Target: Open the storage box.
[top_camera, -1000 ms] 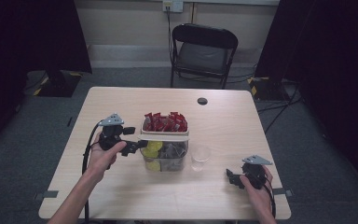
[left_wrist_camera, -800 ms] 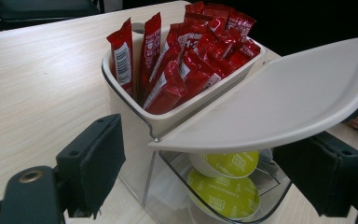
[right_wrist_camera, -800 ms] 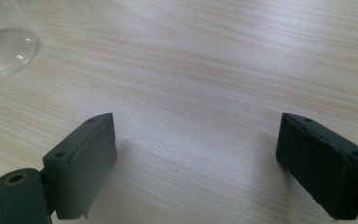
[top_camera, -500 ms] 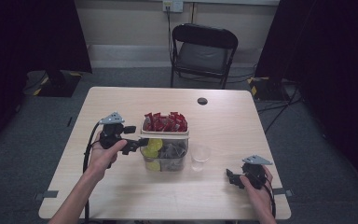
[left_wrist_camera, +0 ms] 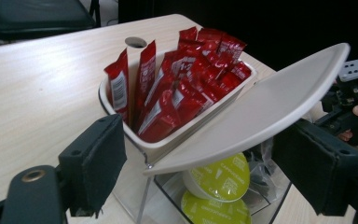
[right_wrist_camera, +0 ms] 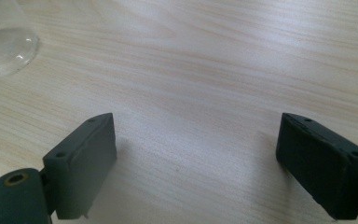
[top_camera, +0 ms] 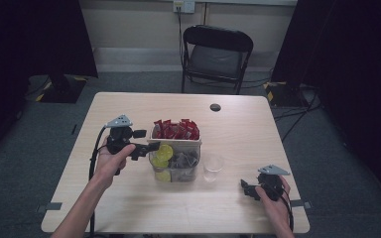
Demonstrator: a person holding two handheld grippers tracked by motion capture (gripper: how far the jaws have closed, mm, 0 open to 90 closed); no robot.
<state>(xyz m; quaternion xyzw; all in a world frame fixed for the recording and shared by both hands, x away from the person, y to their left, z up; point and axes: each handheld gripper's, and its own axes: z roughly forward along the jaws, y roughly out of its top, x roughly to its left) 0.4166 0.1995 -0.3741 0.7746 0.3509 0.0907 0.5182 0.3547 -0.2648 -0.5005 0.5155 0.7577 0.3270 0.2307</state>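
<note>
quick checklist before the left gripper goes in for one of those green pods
1. Lid raised off the pod compartment: ok, it stands tilted open.
2. Left gripper open: ok, jaws wide apart and holding nothing.
3. Green pods in sight: ok, beneath the lid, inside the clear box.
4. Lid stays up by itself: cannot tell.
5. Right gripper out of the way: ok, open, low over bare table.
6. Clear cup clear of the path: ok, on the box's far side.
</note>
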